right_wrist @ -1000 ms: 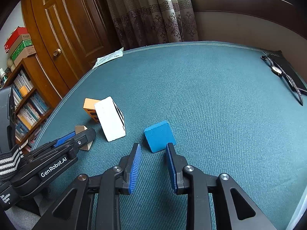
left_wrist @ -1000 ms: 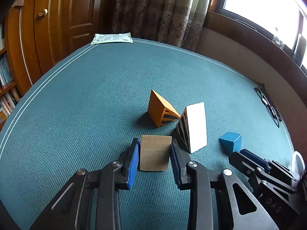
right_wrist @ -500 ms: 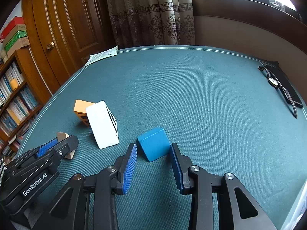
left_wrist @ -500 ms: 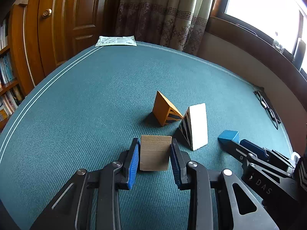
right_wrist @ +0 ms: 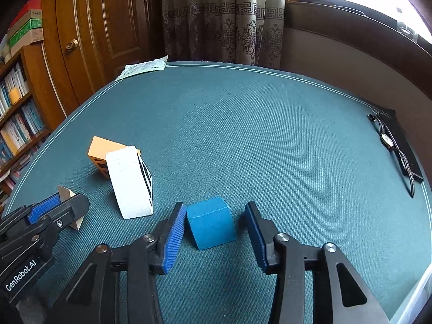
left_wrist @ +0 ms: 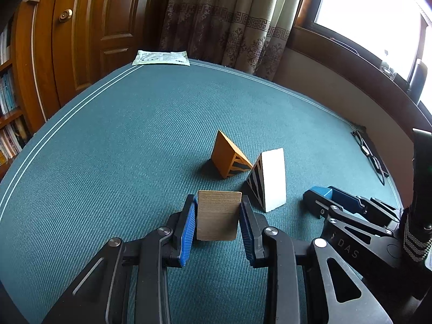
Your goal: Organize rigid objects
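Your left gripper [left_wrist: 217, 220] has its jaws clamped on the plain wooden block [left_wrist: 218, 218], both blue pads pressed flat against the block's sides; the block's lower edge sits at the teal cloth of the bench [left_wrist: 135, 148], though you cannot tell from here whether it rests there or is lifted a little.

Your right gripper [right_wrist: 216, 232] is another matter — its jaws are closing around the blue block [right_wrist: 211, 222]. The left pad [right_wrist: 174, 239] touches or nearly touches the block's side, while a clear gap shows between the block and the right pad, so nothing is gripped yet. The blue block rests on the bench between the two pads.

Just beyond the wooden block, to its right, stands the white wedge [left_wrist: 271, 179], its black-striped triangular face turned toward your left gripper. Behind that, close to it but with a sliver of cloth between, stands the orange wedge [left_wrist: 226, 155], also with black stripes on its triangular face. From the right wrist camera the white wedge [right_wrist: 129, 182] partly covers the orange one [right_wrist: 101, 148], and your left gripper shows at the lower left with a corner of the wooden block [right_wrist: 66, 194] poking out.

At the far edge of the bench lies a paper packet [left_wrist: 160, 58]; at the right edge — well apart from the blocks — a pair of glasses [right_wrist: 399, 156] lies on a dark case.
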`<act>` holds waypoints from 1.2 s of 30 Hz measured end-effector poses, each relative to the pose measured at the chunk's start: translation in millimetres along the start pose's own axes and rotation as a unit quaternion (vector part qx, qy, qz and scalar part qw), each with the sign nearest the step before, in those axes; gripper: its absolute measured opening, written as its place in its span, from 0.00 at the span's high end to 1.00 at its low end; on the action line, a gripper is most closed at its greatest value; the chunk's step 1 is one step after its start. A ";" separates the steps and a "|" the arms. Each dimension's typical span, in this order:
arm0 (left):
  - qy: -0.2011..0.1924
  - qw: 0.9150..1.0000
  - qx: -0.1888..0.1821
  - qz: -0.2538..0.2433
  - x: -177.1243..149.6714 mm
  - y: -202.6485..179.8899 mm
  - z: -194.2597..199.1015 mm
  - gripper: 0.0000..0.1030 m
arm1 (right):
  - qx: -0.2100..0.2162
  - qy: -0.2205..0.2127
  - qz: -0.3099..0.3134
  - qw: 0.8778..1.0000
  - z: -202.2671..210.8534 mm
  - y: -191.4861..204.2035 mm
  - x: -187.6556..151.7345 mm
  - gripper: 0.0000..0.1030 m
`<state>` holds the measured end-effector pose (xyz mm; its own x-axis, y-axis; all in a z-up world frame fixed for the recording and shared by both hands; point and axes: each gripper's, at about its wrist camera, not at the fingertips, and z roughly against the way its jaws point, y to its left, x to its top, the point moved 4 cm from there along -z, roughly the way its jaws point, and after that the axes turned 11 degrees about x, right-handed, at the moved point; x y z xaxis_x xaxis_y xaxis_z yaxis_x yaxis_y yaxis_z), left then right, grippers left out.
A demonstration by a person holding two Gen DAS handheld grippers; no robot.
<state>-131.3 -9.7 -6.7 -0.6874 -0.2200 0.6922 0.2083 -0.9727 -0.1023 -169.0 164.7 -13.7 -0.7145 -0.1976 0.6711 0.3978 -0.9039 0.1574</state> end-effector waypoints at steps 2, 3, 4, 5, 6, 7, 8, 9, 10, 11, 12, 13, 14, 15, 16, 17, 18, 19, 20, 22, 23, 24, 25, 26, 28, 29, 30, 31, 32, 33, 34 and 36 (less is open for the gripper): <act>-0.001 1.000 -0.004 0.001 0.3 0.1 1.7 0.69 | -0.008 0.001 0.007 1.000 0.9 3.2 -1.9 0.67; -0.002 1.000 -0.006 0.002 0.8 -0.2 2.6 0.69 | -0.010 0.001 0.007 1.000 1.7 4.0 -3.6 0.68; -0.002 1.000 -0.008 0.002 1.2 -0.2 3.7 0.69 | -0.010 0.001 0.005 1.000 3.0 4.4 -5.0 0.68; -0.003 1.000 -0.010 0.003 1.6 -0.2 4.9 0.69 | -0.010 0.000 0.002 1.000 4.7 4.6 -7.0 0.68; -0.004 1.000 -0.013 0.004 2.3 -0.2 6.2 0.69 | -0.011 -0.001 -0.001 1.000 6.8 4.7 -9.3 0.68; -0.005 1.000 -0.015 0.005 2.6 -0.4 7.4 0.69 | -0.010 -0.001 -0.005 1.000 9.1 4.6 -11.6 0.68; -0.006 1.000 -0.018 0.005 2.8 -0.7 8.8 0.69 | -0.009 -0.002 -0.011 1.000 12.0 4.6 -14.0 0.68; -0.006 1.000 -0.022 0.005 2.9 -1.0 10.1 0.69 | -0.006 -0.002 -0.016 1.000 15.0 3.9 -16.4 0.68; -0.006 1.000 -0.025 0.006 3.1 -1.4 11.3 0.69 | -0.003 -0.003 -0.022 1.000 18.8 3.9 -19.3 0.68; -0.006 1.000 -0.029 0.007 3.3 -2.0 12.5 0.69 | 0.000 -0.005 -0.028 1.000 23.2 3.6 -22.0 0.68; -0.006 0.999 -0.032 0.007 3.0 -2.8 13.9 0.69 | 0.004 -0.007 -0.034 0.999 27.9 3.1 -24.3 0.68; -0.006 0.999 -0.036 0.007 3.0 -3.7 15.0 0.69 | 0.007 -0.009 -0.040 0.999 33.4 2.4 -27.0 0.68; -0.006 0.999 -0.039 0.007 3.1 -4.7 16.0 0.69 | 0.010 -0.012 -0.046 0.999 38.7 0.7 -29.3 0.68; -0.006 0.999 -0.042 0.006 2.7 -5.9 17.1 0.69 | 0.012 -0.015 -0.052 0.998 44.4 -0.4 -32.1 0.68; -0.005 0.999 -0.046 0.005 2.4 -7.2 18.0 0.69 | 0.012 -0.018 -0.057 0.998 50.0 -1.5 -35.1 0.68; -0.004 0.999 -0.050 0.004 2.1 -8.8 19.0 0.69 | 0.013 -0.021 -0.063 0.998 55.8 -3.1 -37.7 0.68; -0.002 0.998 -0.056 0.004 1.4 -10.4 20.0 0.69 | 0.013 -0.024 -0.069 0.997 60.8 -4.1 -40.0 0.68; -0.001 0.998 -0.062 0.002 0.6 -12.3 21.3 0.69 | 0.013 -0.027 -0.075 0.997 66.3 -5.9 -42.5 0.68; 0.000 0.998 -0.066 0.001 -0.1 -14.6 22.8 0.69 | 0.013 -0.029 -0.080 0.996 71.4 -7.5 -44.5 0.68; -0.001 0.997 -0.072 -0.005 -2.0 -19.4 25.7 0.69 | 0.009 -0.035 -0.088 0.995 81.3 -11.1 -48.7 0.68; -0.001 0.997 -0.074 -0.009 -3.3 -22.0 27.3 0.69 | 0.006 -0.037 -0.091 0.995 86.5 -12.1 -51.1 0.68; -0.002 0.997 -0.077 -0.014 -4.9 -25.0 28.7 0.69 | 0.003 -0.040 -0.094 0.995 91.2 -13.6 -53.4 0.68; -0.001 0.997 -0.080 -0.019 -6.6 -27.8 30.1 0.69 | 0.000 -0.043 -0.096 0.994 96.0 -15.2 -55.8 0.68; -0.001 0.996 -0.084 -0.023 -8.4 -30.8 31.4 0.69 | -0.004 -0.046 -0.099 0.994 101.1 -17.5 -58.0 0.68; -0.001 0.995 -0.090 -0.031 -11.0 -36.1 33.8 0.69 | -0.012 -0.052 -0.107 0.993 110.6 -22.1 -62.5 0.68; -0.001 0.995 -0.092 -0.034 -12.0 -38.2 34.7 0.69 | -0.016 -0.054 -0.110 0.992 116.0 -25.0 -64.6 0.68; -0.002 0.995 -0.094 -0.037 -12.9 -39.8 35.3 0.69 | -0.020 -0.057 -0.114 0.992 121.7 -28.0 -66.9 0.68; -0.001 0.995 -0.095 -0.039 -13.8 -41.0 35.7 0.69 | -0.024 -0.061 -0.119 0.991 126.9 -31.5 -69.0 0.68; -0.001 0.995 -0.095 -0.040 -14.5 -41.9 35.7 0.69 | -0.029 -0.064 -0.124 0.990 132.4 -35.6 -70.4 0.68; 0.000 0.995 -0.095 -0.041 -15.3 -42.7 35.2 0.69 | -0.034 -0.068 -0.129 0.989 138.4 -40.2 -73.5 0.68; 0.001 0.995 -0.095 -0.042 -16.2 -42.9 34.9 0.69 | -0.040 -0.072 -0.134 0.988 144.2 -44.5 -76.0 0.68; 0.002 0.995 -0.094 -0.042 -17.7 -43.1 34.5 0.69 | -0.055 -0.079 -0.142 0.985 155.2 -53.4 -80.5 0.68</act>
<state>-104.1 38.7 10.1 -0.7001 -0.1364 0.7009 0.0156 -0.9843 -0.1760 -43.4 287.8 36.3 -0.6865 0.1234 0.7165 0.1238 -0.9513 0.2824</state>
